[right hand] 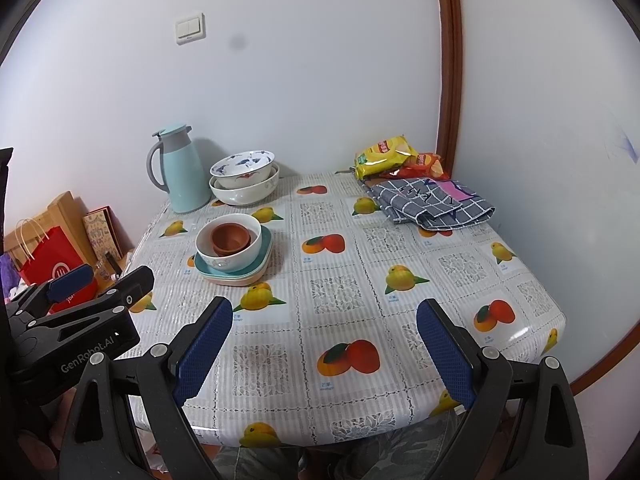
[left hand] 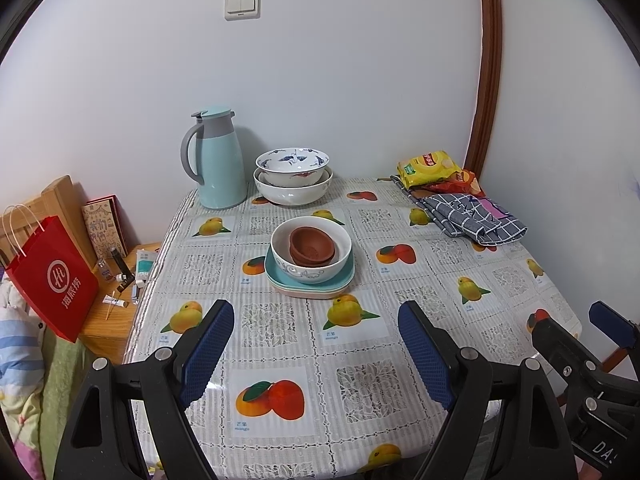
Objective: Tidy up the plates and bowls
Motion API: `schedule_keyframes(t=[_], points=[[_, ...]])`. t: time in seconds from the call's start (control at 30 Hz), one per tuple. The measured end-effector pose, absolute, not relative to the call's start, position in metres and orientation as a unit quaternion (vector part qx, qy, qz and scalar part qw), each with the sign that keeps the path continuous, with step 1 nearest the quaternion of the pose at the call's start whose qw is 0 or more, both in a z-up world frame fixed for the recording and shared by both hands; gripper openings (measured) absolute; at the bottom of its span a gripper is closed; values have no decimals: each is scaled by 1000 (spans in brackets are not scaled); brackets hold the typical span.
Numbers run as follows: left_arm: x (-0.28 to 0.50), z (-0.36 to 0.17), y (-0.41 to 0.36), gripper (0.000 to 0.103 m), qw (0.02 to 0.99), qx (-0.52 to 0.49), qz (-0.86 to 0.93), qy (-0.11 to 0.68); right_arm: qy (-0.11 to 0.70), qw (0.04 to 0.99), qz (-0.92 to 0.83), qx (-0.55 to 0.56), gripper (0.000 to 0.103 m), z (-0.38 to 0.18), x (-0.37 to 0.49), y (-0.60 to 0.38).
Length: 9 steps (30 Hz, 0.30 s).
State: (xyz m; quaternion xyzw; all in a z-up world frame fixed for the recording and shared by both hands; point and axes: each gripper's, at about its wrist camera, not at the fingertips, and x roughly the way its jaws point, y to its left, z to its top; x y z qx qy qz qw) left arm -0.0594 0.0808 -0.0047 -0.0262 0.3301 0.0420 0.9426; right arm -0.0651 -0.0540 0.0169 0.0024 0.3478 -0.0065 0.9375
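Left wrist view: the left hand-held gripper [left hand: 316,344] hovers with jaws apart, empty, above the table [left hand: 360,360]. Mid-table, brown cups [left hand: 311,245] sit in a white bowl [left hand: 311,254] on stacked plates [left hand: 310,280].

Right wrist view: the right hand-held gripper [right hand: 325,346] is likewise spread and empty; two nested bowls [right hand: 244,178] stand beside the jug [right hand: 182,170].

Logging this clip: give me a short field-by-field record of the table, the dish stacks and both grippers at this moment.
table: fruit-print cloth
near stack: brown bowls in a white bowl, on teal plate over a pale plate
far stack: blue-patterned bowl nested in a larger white bowl, by the wall
jug: teal, left of far stack
back right: snack bags, checked cloth
left gripper: open, holding nothing, over near table edge
right gripper: open, holding nothing, over near table edge
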Motion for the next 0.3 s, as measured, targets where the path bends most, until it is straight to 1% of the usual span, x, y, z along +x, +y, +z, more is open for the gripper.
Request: schedule_keyframes(t=[0.3], points=[[-56,-6,78,83,944,-22,46,326,347,938,-4,3,93,17,-65,-56]])
